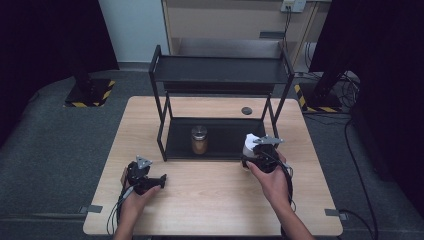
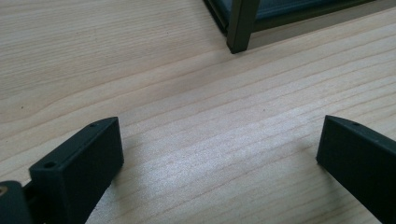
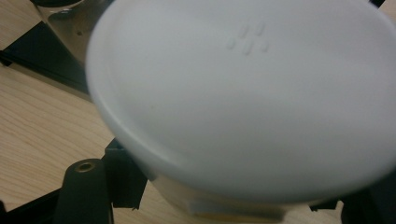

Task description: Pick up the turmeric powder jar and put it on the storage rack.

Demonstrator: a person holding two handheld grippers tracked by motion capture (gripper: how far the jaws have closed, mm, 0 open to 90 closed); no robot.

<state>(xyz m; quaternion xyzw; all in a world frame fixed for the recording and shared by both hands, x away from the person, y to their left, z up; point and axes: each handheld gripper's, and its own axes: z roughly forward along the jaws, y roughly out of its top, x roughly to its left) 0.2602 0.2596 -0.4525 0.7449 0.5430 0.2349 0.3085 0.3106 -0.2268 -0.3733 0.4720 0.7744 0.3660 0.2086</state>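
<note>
The right gripper (image 1: 252,151) is clamped on a white-lidded jar (image 3: 243,98), held between its jaws at the shelf's (image 1: 220,70) front edge. The left gripper (image 2: 219,154) gapes wide, holding nothing, above bare table (image 2: 196,112).

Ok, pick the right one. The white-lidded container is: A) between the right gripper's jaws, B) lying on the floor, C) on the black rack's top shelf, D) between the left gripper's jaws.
A: the white-lidded container sits between the jaws of the right gripper, while the left gripper stands open over bare wood.
</note>
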